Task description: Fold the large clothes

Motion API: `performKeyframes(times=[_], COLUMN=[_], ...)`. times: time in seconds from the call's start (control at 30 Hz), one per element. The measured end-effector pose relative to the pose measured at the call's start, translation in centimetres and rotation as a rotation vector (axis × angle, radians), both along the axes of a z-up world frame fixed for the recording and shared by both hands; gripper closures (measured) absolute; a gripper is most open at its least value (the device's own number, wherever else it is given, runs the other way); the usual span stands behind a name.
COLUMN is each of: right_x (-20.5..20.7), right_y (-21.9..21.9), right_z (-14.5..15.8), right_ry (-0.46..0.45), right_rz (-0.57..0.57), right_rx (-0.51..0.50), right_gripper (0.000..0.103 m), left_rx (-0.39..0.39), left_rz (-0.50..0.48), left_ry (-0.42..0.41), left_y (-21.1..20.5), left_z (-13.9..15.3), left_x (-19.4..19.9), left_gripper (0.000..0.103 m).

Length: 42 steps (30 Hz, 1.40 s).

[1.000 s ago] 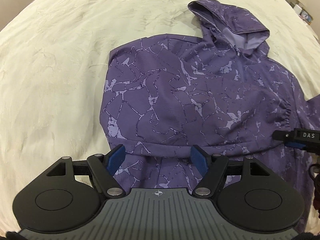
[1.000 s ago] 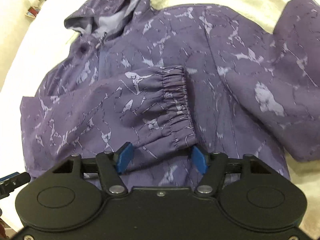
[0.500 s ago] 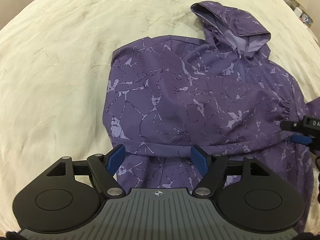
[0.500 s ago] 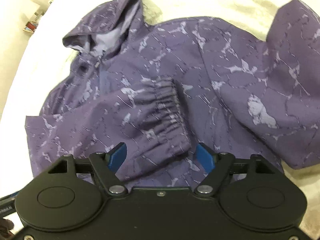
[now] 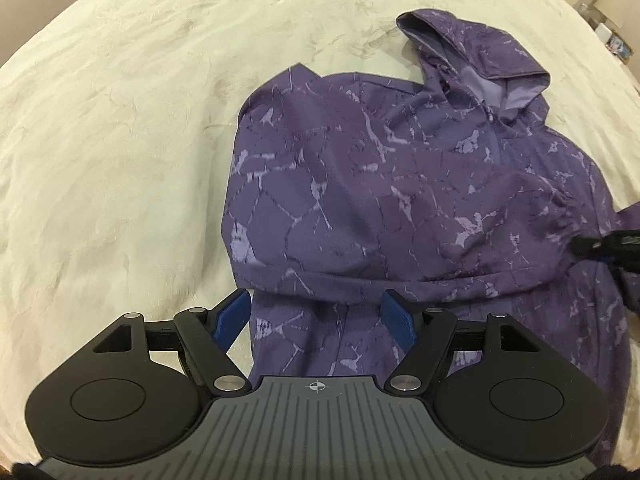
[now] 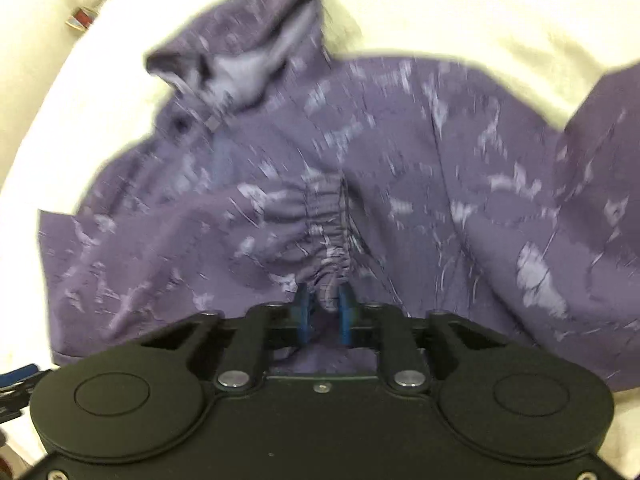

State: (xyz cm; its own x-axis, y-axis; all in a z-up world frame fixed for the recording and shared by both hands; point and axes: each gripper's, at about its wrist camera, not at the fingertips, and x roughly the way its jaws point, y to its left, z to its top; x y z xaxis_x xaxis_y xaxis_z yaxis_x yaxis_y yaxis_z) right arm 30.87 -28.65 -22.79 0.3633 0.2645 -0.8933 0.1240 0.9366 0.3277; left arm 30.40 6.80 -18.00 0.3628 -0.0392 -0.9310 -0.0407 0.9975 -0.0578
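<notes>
Two grippers hang over a purple patterned hooded jacket spread on a cream bedcover. Nearest, the right gripper has just been closing, and its blue pads now pinch the gathered elastic cuff of a sleeve that lies folded across the jacket's chest; a bunch of the cuff's fabric sits squeezed between them. That view is smeared with motion blur, so finer detail of the grip is hard to make out. The left gripper stands with its jaws wide apart above the jacket's lower left part, just below the folded edge of the sleeve, with cloth showing between the blue pads but nothing clamped. Further out, the zip runs up the chest to the hood, which lies open at the far end, pale lining showing. Beyond the bed's far right edge some small items are too small to identify.
</notes>
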Motion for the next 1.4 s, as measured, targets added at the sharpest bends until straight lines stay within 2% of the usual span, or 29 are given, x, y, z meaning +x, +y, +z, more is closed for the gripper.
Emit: performKeyframes(times=[0.13,0.2,0.33,0.4,0.47,0.5,0.57,0.6,0.63,0.67,0.77,0.87,1.0,1.07,1.13,1.2,1.33,1.4], right_x=[-1.4,-1.6,-1.5,-1.5,-1.6,-1.7,-1.9,-2.0,-2.1,-2.3,-3.0,-3.6,-4.9,-6.1,-7.3,-8.5,-9.7,-10.1], right_y=[-0.9,-1.5,-1.8,-1.0,-0.3,-0.1,0.2,0.3,0.5,0.8,1.3,1.7,1.9,1.7,1.5,1.3,0.6,0.5], right_z=[3.3,3.2,0.8,-0.5,-1.5,-1.7,-2.0,-2.1,-2.0,-2.2,-2.5,-2.2,-1.2,-0.1,1.4,3.2,5.9,7.2], right_ry=[-0.110,-0.090,0.004,0.044,0.056,0.049,0.041,0.036,0.028,0.018,0.002,0.001,0.007,-0.013,-0.054,-0.102,-0.094,-0.105], right_rz=[-0.020,-0.034,-0.016,0.013,0.023,0.022,0.024,0.029,0.037,0.048,0.063,0.049,0.027,0.004,-0.030,-0.070,-0.126,-0.150], right_rx=[-0.066,-0.107,-0.145,-0.184,-0.214,-0.226,-0.212,-0.204,-0.195,-0.191,-0.214,-0.226,-0.228,-0.223,-0.236,-0.243,-0.276,-0.283], right_gripper=[0.084,0.084,0.081,0.074,0.072,0.067,0.041,0.035,0.024,0.017,0.012,0.009,0.008,0.007,0.001,0.001,0.001,0.001], left_rx=[-0.005,-0.001,0.045,0.081,0.094,0.091,0.079,0.071,0.061,0.050,0.005,-0.027,0.008,0.016,0.016,0.014,0.066,0.068], left_rz=[-0.004,-0.006,-0.032,-0.049,-0.055,-0.052,-0.040,-0.036,-0.030,-0.023,0.002,0.011,-0.028,-0.054,-0.094,-0.121,-0.159,-0.178], left_ry=[-0.033,-0.043,-0.055,-0.030,0.005,0.017,0.026,0.024,0.019,0.013,-0.001,-0.032,-0.091,-0.087,-0.071,-0.081,-0.164,-0.223], left_y=[0.0,-0.2,-0.8,-1.0,-1.0,-0.9,-0.6,-0.4,-0.1,0.1,0.9,1.2,0.8,0.7,0.7,0.9,0.4,0.6], left_z=[0.0,-0.2,-1.7,-3.0,-4.6,-5.3,-6.4,-6.7,-7.1,-7.3,-7.9,-8.3,-8.0,-7.8,-7.3,-6.4,-3.7,-1.8], left_x=[0.7,1.1,1.9,2.4,2.9,3.1,3.3,3.3,3.3,3.2,2.9,2.2,1.4,1.3,1.5,1.4,0.2,-0.7], left_gripper=[0.033,0.033,0.033,0.033,0.032,0.030,0.021,0.015,0.013,0.008,0.000,0.000,0.000,0.000,0.004,0.023,0.024,0.024])
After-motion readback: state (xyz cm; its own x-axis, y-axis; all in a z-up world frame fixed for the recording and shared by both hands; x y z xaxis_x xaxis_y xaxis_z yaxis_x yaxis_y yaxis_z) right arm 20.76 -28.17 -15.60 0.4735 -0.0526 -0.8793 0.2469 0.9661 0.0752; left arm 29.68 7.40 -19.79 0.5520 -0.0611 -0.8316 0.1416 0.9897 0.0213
